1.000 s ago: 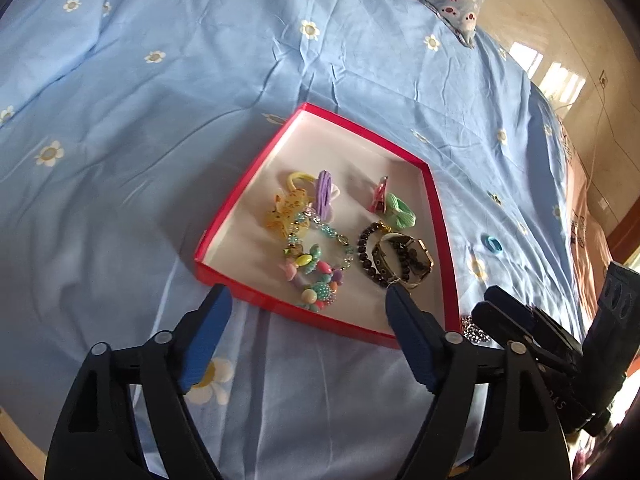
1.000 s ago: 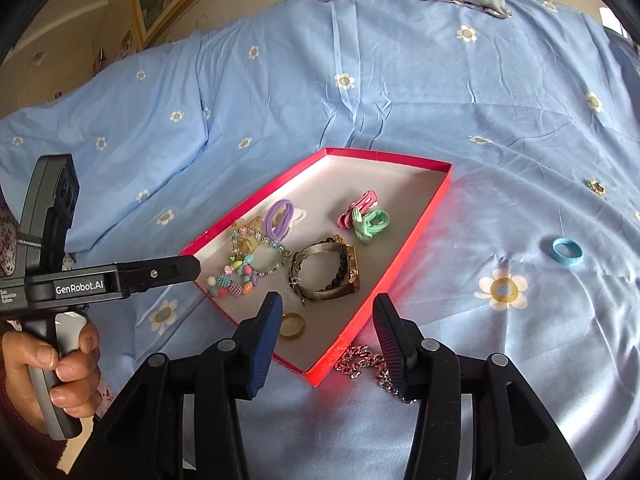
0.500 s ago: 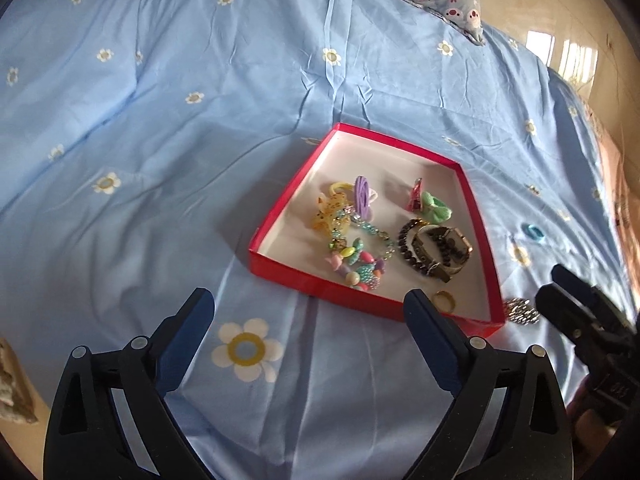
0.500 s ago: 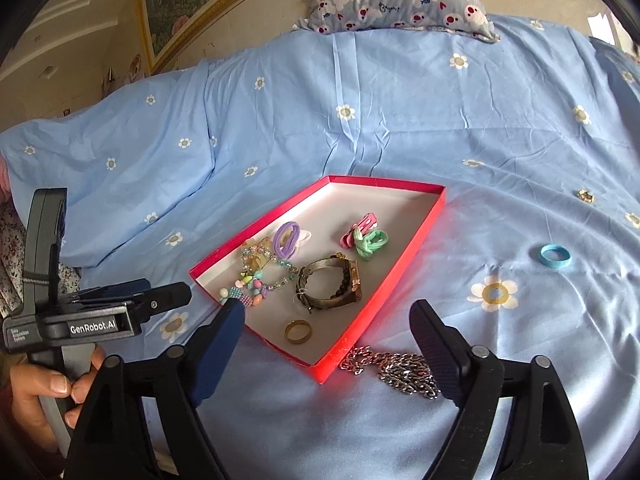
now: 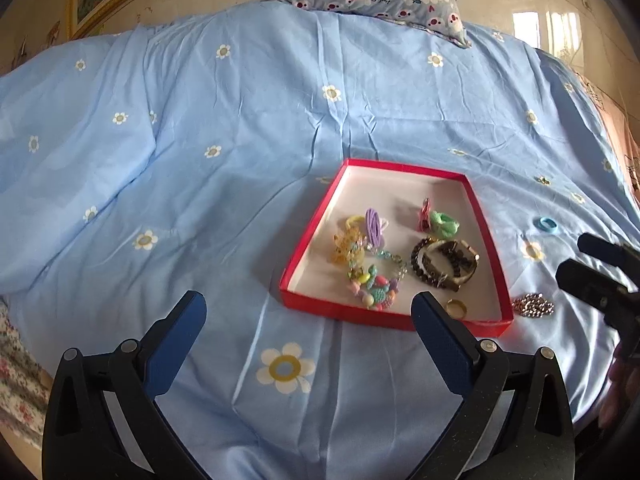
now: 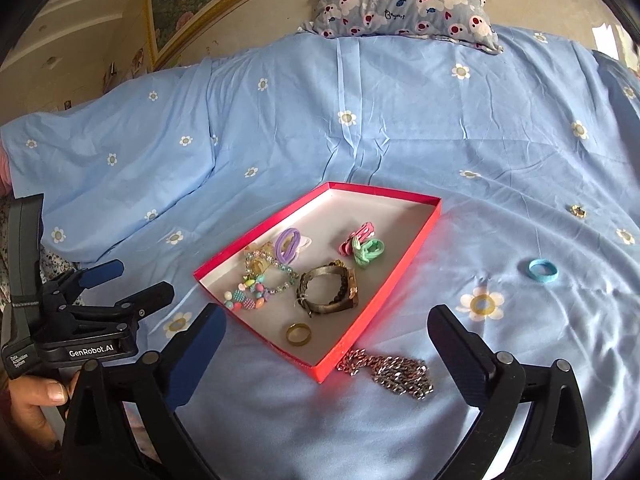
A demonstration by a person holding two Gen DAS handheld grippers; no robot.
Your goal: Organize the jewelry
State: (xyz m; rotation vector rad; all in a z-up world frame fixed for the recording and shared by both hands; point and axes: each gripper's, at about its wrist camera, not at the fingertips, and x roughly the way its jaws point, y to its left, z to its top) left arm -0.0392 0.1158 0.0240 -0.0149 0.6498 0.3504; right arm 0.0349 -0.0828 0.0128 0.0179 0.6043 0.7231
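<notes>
A red tray [image 5: 312, 232] [image 6: 390, 280] lies on the blue bedspread. It holds a beaded bracelet [image 6: 248, 296], a watch [image 6: 332, 296], purple [image 6: 287, 244] and green [image 6: 368, 250] hair ties and a gold ring [image 6: 299, 342] [image 5: 456, 314] near its front corner. A silver chain [image 6: 394, 372] [image 5: 532, 305] lies on the sheet against that corner. Further right on the sheet is a blue hair band [image 6: 542, 278] [image 5: 545, 230]. My left gripper [image 5: 308, 312] [image 6: 142, 280] and right gripper [image 6: 327, 314] [image 5: 576, 260] hover before the tray, jaws opening, nothing between them.
A small gold piece [image 6: 578, 211] lies on the sheet far right. A patterned pillow [image 6: 400, 4] rests at the head of the bed under a framed picture [image 6: 180, 4]. A hand [image 6: 32, 400] holds the left gripper's handle at the bed's near edge.
Both pairs of jaws have spread much wider. The gold ring, earlier beside the right gripper's finger, now lies free in the tray. Both grippers have drawn back and up; the left view has rolled level.
</notes>
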